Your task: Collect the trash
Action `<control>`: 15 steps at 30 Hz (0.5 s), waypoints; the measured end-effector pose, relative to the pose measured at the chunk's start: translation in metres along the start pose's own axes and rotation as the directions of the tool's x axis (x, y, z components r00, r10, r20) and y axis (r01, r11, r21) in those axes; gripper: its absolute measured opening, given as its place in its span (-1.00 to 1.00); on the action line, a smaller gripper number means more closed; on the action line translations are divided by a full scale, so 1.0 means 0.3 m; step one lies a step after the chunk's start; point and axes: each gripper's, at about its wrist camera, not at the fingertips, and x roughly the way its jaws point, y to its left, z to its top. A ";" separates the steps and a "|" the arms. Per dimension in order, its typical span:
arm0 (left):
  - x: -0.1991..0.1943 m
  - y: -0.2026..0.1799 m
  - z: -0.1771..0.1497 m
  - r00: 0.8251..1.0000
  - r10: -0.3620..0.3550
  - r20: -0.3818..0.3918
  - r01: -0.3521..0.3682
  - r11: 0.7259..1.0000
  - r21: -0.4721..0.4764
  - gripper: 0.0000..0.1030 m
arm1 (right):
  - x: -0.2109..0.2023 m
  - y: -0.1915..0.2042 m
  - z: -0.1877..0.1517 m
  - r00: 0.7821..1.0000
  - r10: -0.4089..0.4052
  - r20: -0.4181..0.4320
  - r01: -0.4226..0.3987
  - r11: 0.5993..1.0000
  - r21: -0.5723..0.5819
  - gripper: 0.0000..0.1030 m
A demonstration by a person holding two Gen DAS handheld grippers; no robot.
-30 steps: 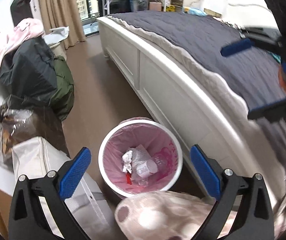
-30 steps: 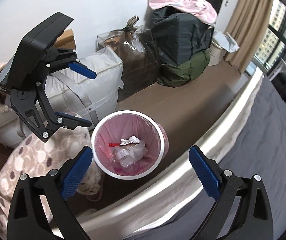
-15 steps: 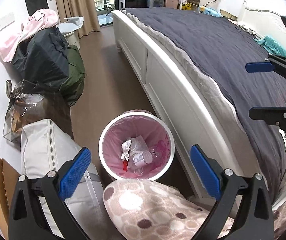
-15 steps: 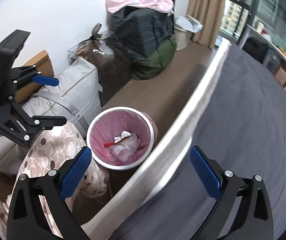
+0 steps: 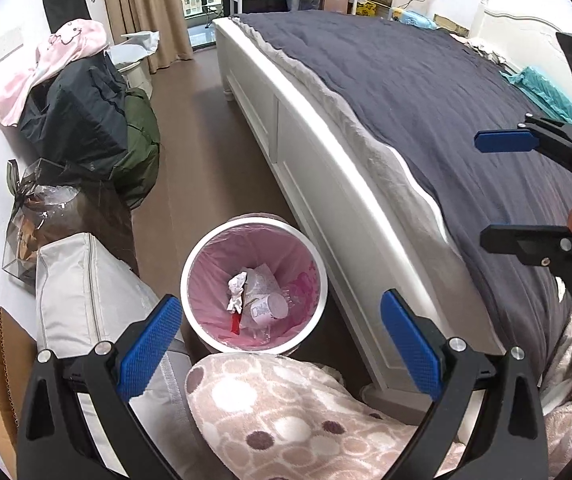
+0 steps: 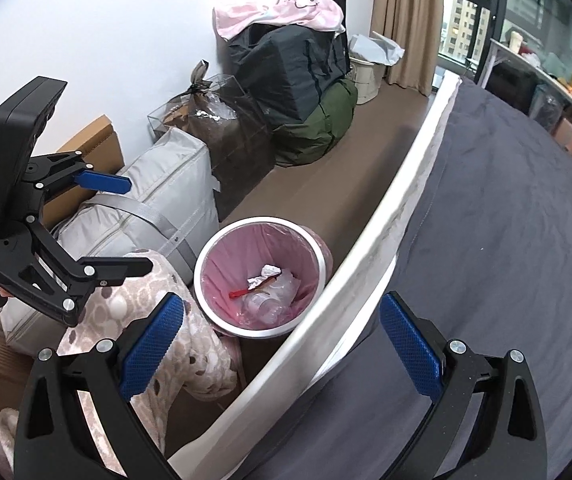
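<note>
A white waste bin [image 5: 254, 280] lined with a pink bag stands on the brown floor [image 5: 202, 152], just beside the white bed frame [image 5: 326, 184]. Inside it lie crumpled paper [image 5: 237, 289], a clear plastic bottle [image 5: 268, 306] and a red strip [image 5: 235, 323]. In the left wrist view the left tongs [image 5: 280, 340] fill the bottom edge, blue pads wide apart with nothing between them, and the bin sits at 12 o'clock from them. The right tongs [image 5: 504, 188] show at 3 o'clock in that view, over the dark grey bedcover [image 5: 426, 92], jaws likewise apart and holding nothing. In the right wrist view the right tongs [image 6: 282, 340] open over the edge of the bed, with the bin at 11 o'clock from them and the left tongs [image 6: 126, 224] at 9 o'clock. A person's leg in pink spotted fleece [image 5: 286, 412] lies between the left tongs and the bin, touching or nearly touching its near rim. Along the wall at 9 to 11 o'clock in the left wrist view sit a pale grey zipped bag [image 5: 86, 300], a clear plastic bag of brown things [image 5: 42, 216], a black bag [image 5: 78, 116] atop a green one [image 5: 138, 148], and a pink cloth [image 5: 50, 64] draped over the black bag.
</note>
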 end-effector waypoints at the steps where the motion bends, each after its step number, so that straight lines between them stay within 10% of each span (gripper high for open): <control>1: -0.002 -0.003 0.000 1.000 -0.004 -0.002 0.004 1.000 0.001 0.90 | 0.001 0.000 0.000 1.000 0.000 0.000 0.000 1.000 0.001 0.86; 15: 0.005 -0.054 -0.014 0.999 0.033 0.007 -0.034 0.996 0.081 0.90 | 0.006 0.009 -0.014 1.000 0.015 -0.011 -0.015 1.000 0.007 0.86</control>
